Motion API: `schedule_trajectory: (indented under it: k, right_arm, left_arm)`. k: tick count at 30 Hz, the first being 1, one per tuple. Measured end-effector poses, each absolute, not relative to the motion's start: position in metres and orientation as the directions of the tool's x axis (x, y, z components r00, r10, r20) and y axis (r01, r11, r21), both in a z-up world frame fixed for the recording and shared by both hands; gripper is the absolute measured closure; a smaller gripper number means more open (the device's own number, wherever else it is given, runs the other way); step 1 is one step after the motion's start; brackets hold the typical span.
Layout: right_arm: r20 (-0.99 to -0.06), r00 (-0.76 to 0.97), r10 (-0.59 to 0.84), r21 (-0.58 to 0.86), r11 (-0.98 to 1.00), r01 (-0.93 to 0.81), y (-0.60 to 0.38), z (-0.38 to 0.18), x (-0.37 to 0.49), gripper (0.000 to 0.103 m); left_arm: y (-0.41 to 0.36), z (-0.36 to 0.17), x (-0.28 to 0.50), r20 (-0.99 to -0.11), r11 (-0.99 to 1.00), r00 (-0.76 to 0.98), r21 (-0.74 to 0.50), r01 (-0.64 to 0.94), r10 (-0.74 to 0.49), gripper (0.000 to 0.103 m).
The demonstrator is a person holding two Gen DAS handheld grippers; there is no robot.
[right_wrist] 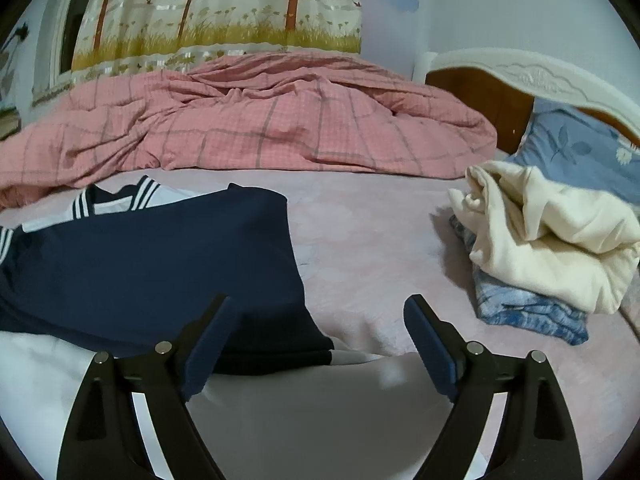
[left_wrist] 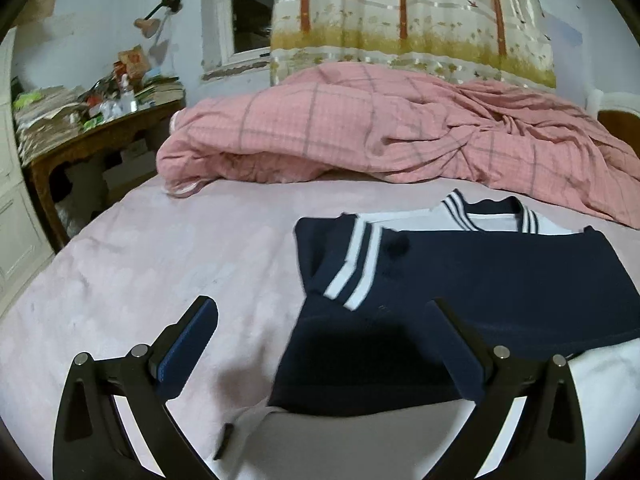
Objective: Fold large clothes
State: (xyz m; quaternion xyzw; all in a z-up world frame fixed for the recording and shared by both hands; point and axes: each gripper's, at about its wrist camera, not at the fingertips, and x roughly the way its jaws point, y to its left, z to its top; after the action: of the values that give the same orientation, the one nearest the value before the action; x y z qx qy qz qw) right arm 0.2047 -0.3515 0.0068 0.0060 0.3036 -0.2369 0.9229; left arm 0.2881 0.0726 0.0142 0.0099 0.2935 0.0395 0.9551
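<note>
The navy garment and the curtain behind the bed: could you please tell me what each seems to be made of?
Navy garment: looks like a matte knit, probably cotton or a blend; it lies soft and flat, with ribbed white-striped trim at collar and cuff.
Curtain: apparently a satin-like synthetic with a printed tree pattern; bright glossy streaks run down its folds.

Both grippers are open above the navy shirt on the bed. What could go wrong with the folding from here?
1. The folded sleeve only lies loose on the navy shirt; a drag by the open left gripper could undo it.
2. The white lower part is not folded yet; the open right gripper might pinch the bed sheet along with it.
</note>
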Motion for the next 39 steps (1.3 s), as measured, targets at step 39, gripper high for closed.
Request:
schedule_trajectory:
  k: [39]
  right_arm:
    - [-0.587,0.778,-0.225,-0.046,0.968,0.246,-0.310,0.025,0.049,0.015]
  left_arm:
    - [0.065,0.038,0.087,-0.497,0.980,0.865,0.127,0.155,-0.073,0.001]
